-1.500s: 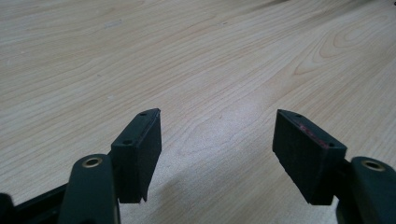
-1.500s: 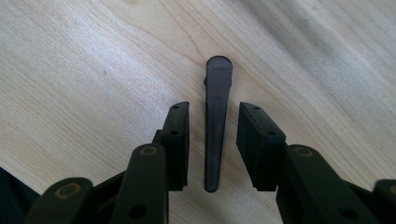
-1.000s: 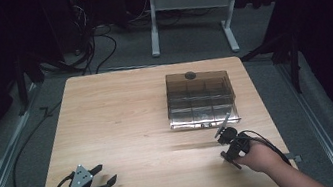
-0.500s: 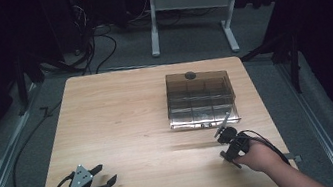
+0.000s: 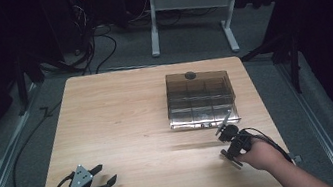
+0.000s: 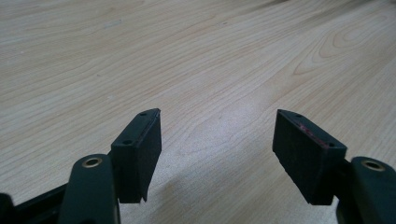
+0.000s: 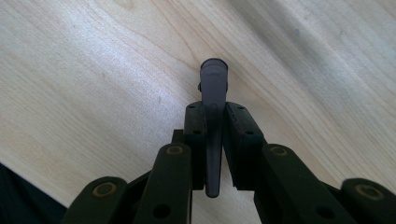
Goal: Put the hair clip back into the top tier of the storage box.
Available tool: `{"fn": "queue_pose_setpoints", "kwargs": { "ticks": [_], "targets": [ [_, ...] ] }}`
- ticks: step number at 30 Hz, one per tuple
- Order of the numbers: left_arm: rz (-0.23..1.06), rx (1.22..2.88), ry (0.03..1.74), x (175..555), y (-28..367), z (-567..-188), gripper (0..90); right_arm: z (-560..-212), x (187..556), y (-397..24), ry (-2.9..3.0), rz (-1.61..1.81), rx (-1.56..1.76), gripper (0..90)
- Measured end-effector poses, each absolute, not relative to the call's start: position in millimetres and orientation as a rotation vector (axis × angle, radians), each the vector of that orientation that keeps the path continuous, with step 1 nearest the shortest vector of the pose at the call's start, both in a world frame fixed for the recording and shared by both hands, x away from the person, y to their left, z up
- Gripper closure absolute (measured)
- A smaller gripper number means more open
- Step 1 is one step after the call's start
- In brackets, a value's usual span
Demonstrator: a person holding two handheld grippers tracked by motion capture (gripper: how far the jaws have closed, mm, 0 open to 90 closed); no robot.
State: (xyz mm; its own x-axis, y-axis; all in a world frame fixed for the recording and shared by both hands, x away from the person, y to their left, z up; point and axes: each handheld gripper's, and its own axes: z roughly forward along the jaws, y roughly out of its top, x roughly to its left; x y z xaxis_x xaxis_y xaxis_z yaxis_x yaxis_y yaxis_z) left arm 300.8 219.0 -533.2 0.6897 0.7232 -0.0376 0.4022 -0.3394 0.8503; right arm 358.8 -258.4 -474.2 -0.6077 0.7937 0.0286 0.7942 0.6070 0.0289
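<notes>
A smoky see-through box [image 5: 200, 99] with several compartments stands at the right back of the wooden table [image 5: 122, 115], a small dark knob [image 5: 190, 75] at its far edge. My right gripper [image 5: 226, 132] [image 7: 215, 112] hovers just in front of the box, shut on a thin dark grey stick-like piece [image 5: 224, 120] [image 7: 214, 81]. The piece pokes out past the jaws towards the box. My left gripper [image 5: 106, 174] [image 6: 217, 126] rests at the table's near left corner, open, with nothing between its pads [image 6: 142, 140].
Bare wood lies between the two grippers and left of the box. A second table's white legs [image 5: 152, 22] and loose cables [image 5: 95, 39] stand on the floor behind. The near table edge runs just under both hands.
</notes>
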Motion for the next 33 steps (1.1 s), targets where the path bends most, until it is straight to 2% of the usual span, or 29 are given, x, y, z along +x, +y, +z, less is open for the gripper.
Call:
{"fn": "queue_pose_setpoints", "kwargs": {
  "ticks": [21, 33],
  "targets": [
    [0.434, 1.972, 0.868, 300.9, 219.1, -533.3, 33.2, -406.4, 372.6, -264.0, -2.827, -0.119, -1.376, 79.6],
    [0.431, 1.973, 0.871, 300.9, 219.7, -533.1, 33.2, -387.8, 398.4, -250.2, -2.84, -0.125, -1.373, 79.6]
  ]
}}
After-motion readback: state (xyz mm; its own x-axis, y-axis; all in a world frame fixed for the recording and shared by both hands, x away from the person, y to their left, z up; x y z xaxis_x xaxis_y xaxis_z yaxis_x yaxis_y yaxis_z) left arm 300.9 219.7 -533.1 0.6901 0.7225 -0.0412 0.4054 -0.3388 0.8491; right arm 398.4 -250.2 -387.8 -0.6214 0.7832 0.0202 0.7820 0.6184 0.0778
